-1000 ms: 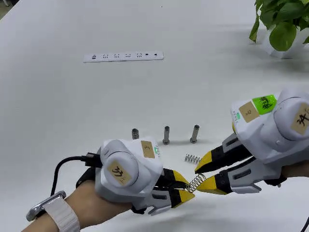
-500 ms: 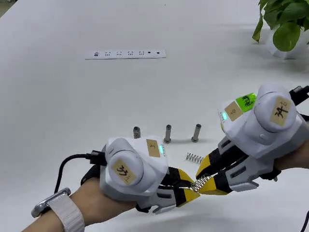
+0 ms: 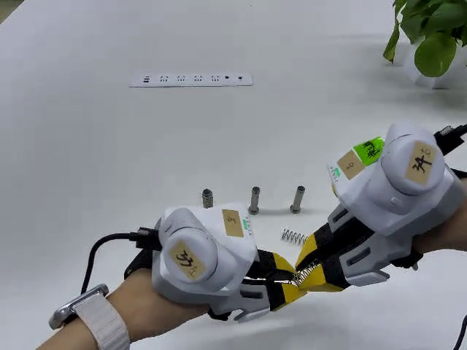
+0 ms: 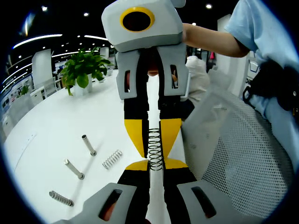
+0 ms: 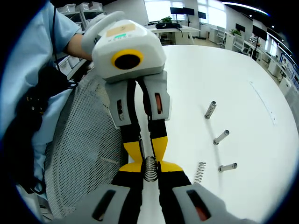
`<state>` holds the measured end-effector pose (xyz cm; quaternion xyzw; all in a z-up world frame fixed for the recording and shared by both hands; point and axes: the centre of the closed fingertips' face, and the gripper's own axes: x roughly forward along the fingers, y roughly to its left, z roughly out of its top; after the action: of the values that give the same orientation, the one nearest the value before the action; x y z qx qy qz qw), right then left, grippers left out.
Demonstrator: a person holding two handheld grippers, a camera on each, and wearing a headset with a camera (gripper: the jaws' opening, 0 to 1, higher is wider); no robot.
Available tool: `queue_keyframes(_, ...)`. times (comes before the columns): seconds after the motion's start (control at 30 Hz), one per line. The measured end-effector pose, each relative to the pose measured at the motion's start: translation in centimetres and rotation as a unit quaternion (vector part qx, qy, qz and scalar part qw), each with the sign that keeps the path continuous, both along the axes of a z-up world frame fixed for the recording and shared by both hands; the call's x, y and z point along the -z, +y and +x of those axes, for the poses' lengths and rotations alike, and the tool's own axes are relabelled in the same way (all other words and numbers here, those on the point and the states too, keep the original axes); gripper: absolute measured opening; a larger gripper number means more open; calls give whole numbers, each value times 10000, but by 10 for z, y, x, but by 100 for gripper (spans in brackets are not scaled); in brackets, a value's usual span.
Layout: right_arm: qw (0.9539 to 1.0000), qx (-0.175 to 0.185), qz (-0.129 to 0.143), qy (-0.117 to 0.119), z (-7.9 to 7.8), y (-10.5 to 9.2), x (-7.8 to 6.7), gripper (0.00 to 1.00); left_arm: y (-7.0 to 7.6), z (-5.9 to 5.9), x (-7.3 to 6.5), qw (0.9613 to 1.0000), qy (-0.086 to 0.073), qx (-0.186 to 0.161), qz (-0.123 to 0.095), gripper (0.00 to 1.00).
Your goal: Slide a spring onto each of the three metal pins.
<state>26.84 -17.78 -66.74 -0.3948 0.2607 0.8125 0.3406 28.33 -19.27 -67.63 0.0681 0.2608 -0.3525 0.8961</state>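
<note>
Three metal pins stand in a row on the white table: the left pin [image 3: 208,197] wears a spring, while the middle pin [image 3: 255,200] and the right pin [image 3: 298,198] are bare. A loose spring [image 3: 292,236] lies in front of them. Close to me, a second spring [image 3: 300,274] spans the tips of both grippers. My left gripper [image 3: 290,282] is shut on one end of it. My right gripper [image 3: 303,267] has its yellow jaws closed around the other end. In the left gripper view this held spring [image 4: 155,148] runs straight from my left gripper [image 4: 156,164] into the right one's jaws. In the right gripper view the same spring [image 5: 149,169] sits end-on between my right gripper [image 5: 150,168] tips.
A white power strip [image 3: 191,79] lies far back on the table. A potted plant [image 3: 430,36] stands at the back right. A black cable [image 3: 102,251] trails from the left gripper. A mesh chair back [image 4: 233,154] is behind the right gripper.
The right gripper's jaws, wide open a second ago, have come together around the spring that the left gripper holds. The right gripper has also tilted and moved slightly left.
</note>
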Motion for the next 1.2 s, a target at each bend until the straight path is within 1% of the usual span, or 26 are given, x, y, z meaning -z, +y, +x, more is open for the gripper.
queue_keyframes(0.3, 10000, 2, -46, 12, 0, 0, -1, 13, 1, 1, 0, 10000, -39, -23, 1, 9)
queue_keyframes(0.4, 10000, -10, -52, -14, -1, 0, -1, 12, 1, 1, 0, 10000, -17, -67, -10, 9)
queue_keyframes(0.57, 10000, -8, -40, -35, 0, 1, -1, 12, 3, 2, 0, 9999, -26, -154, -54, 10)
queue_keyframes(0.77, 10000, -60, -25, -61, 0, 3, -3, 12, 5, 2, -2, 9991, -9, -356, -243, 10)
queue_keyframes(0.8, 10000, -61, -21, -60, 0, 3, -3, 12, 6, 3, -3, 9988, -32, -409, -250, 11)
queue_keyframes(0.87, 10000, -59, 14, -72, 2, 5, -5, 12, 8, 3, -5, 9979, -26, -532, -370, 11)
queue_keyframes(0.9, 10000, -55, 15, -68, 3, 6, -6, 12, 10, 2, -4, 9978, -26, -560, -348, 12)
queue_keyframes(0.97, 9999, -58, 33, -128, 6, 7, -7, 12, 16, 1, 0, 9972, 18, -700, -254, 16)
queue_keyframes(1.0, 9999, -60, 29, -132, 8, 7, -8, 12, 19, 0, 2, 9967, 35, -777, -222, 21)
queue_keyframes(1.03, 9998, -57, 47, -165, 10, 8, -8, 12, 22, -2, 3, 9957, 87, -880, -258, 26)
queue_keyframes(1.07, 9998, -55, 56, -183, 12, 9, -9, 12, 25, -2, 4, 9944, 116, -998, -314, 29)
queue_keyframes(1.1, 9998, -51, 50, -197, 14, 9, -10, 12, 30, -3, 2, 9923, 92, -1170, -392, 32)
queue_keyframes(1.17, 9997, -53, 44, -241, 17, 10, -10, 12, 37, -4, 3, 9892, 94, -1395, -435, 38)
queue_keyframes(1.2, 9996, -67, 30, -286, 20, 11, -9, 12, 44, -6, 3, 9867, 109, -1562, -434, 43)
